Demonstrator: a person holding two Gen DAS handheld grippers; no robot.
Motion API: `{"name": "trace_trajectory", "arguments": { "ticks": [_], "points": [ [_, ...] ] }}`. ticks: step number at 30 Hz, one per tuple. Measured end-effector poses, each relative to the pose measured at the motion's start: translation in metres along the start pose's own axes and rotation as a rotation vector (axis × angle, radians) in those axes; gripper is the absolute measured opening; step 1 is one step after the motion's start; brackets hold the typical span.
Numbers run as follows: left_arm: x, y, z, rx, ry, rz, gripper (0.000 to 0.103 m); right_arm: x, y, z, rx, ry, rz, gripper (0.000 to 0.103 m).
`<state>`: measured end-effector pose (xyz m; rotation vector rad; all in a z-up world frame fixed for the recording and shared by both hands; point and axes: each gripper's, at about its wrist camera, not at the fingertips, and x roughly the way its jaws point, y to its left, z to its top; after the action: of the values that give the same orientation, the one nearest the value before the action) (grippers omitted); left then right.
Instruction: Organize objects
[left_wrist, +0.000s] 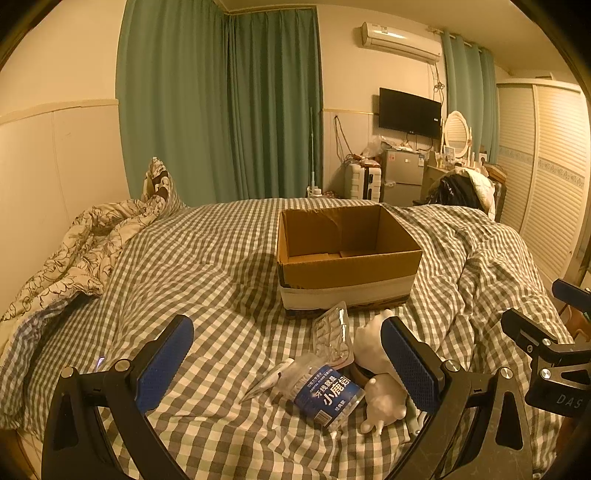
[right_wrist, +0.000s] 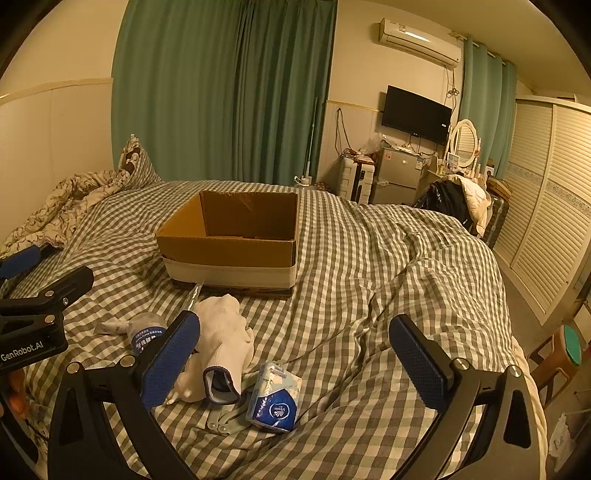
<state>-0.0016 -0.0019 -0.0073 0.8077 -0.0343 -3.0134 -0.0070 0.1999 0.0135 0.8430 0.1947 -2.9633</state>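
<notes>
Both pairs of fingers spread wide, gripping nothing: left gripper (left_wrist: 287, 354) over one blue-labelled jar (left_wrist: 327, 397), right gripper (right_wrist: 295, 349) above one tissue pack (right_wrist: 275, 398) and one white glove (right_wrist: 225, 343). Beyond, one open cardboard box (left_wrist: 347, 273) on the checked bed (left_wrist: 207, 258).

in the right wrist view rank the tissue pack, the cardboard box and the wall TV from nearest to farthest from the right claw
1. Tissue pack: on the bedspread, between the right claw's fingers.
2. Cardboard box: mid-bed, ahead and left.
3. Wall TV: far wall, upper right.
</notes>
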Motion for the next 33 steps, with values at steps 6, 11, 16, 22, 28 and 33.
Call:
{"name": "trace_trajectory", "arguments": {
  "ticks": [6,11,16,22,28,33],
  "points": [
    [0.0007,0.0002,-0.0024,-0.004,0.006,0.000,0.103,0.0003,0.0003,-0.0006,0.002,-0.003,-0.003,0.103],
    [0.0012,0.0003,-0.0018,-0.004,0.007,-0.002,0.103,0.0007,-0.0007,-0.0016,0.005,-0.007,-0.003,0.103],
    [0.0007,0.0005,-0.0025,-0.003,0.007,-0.001,0.103,0.0008,-0.0013,-0.0019,0.007,-0.007,-0.004,0.103],
    [0.0016,0.0012,-0.0026,-0.006,0.013,0.000,0.103,0.0014,-0.0004,-0.0032,0.004,-0.004,0.004,0.103],
    [0.0016,0.0011,-0.0028,-0.007,0.013,0.000,0.103,0.0001,0.0007,-0.0029,0.002,-0.008,0.006,0.103],
    [0.0022,0.0001,-0.0034,-0.006,0.016,0.001,0.103,-0.0010,0.0006,-0.0033,-0.002,-0.008,0.010,0.103]
  ]
}}
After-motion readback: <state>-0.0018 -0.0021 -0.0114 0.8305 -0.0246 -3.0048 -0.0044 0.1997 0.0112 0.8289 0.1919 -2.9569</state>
